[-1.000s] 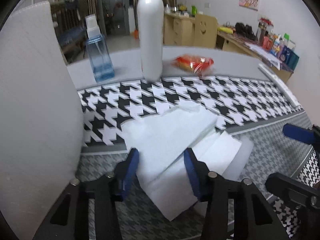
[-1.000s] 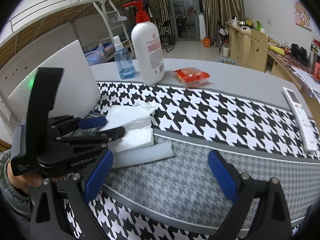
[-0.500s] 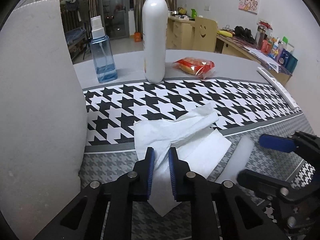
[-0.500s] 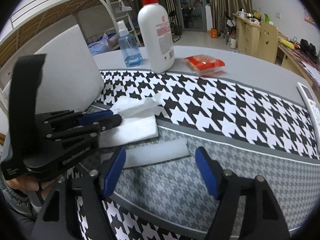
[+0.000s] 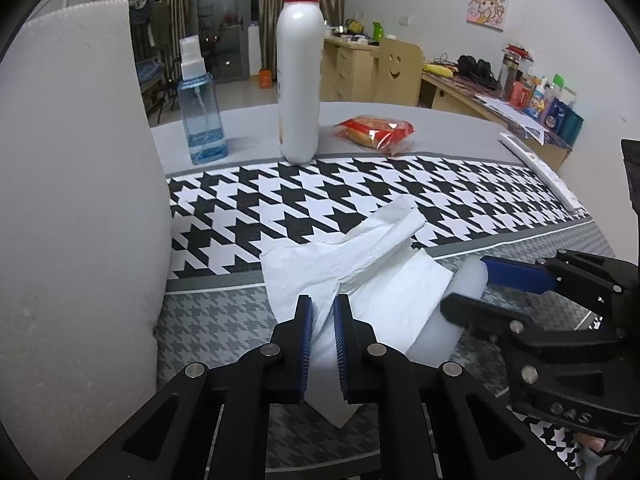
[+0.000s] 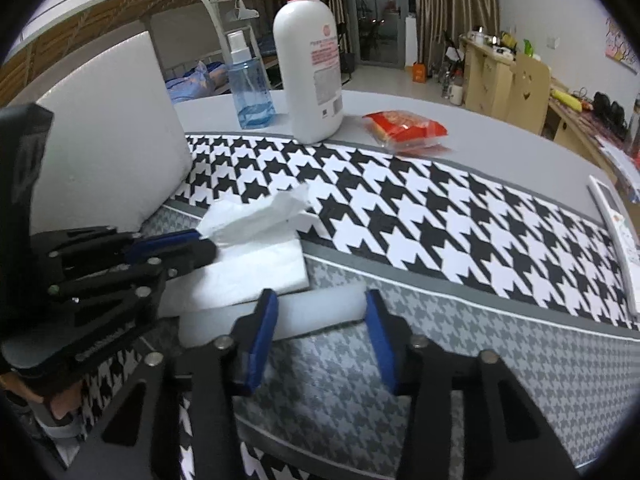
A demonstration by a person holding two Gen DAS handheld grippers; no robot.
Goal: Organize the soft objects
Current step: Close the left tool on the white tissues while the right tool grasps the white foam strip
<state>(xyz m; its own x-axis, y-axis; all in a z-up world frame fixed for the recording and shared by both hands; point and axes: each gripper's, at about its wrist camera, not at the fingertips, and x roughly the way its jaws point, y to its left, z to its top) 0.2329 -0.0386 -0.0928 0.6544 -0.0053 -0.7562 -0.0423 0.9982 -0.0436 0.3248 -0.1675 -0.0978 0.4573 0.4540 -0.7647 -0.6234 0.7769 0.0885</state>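
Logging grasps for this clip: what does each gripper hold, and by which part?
Left gripper pinches the white paper tissue near its near edge. Right gripper has been closing around the white foam strip; contact unclear.

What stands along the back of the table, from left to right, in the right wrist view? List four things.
Foam block → spray bottle → lotion bottle → snack packet.
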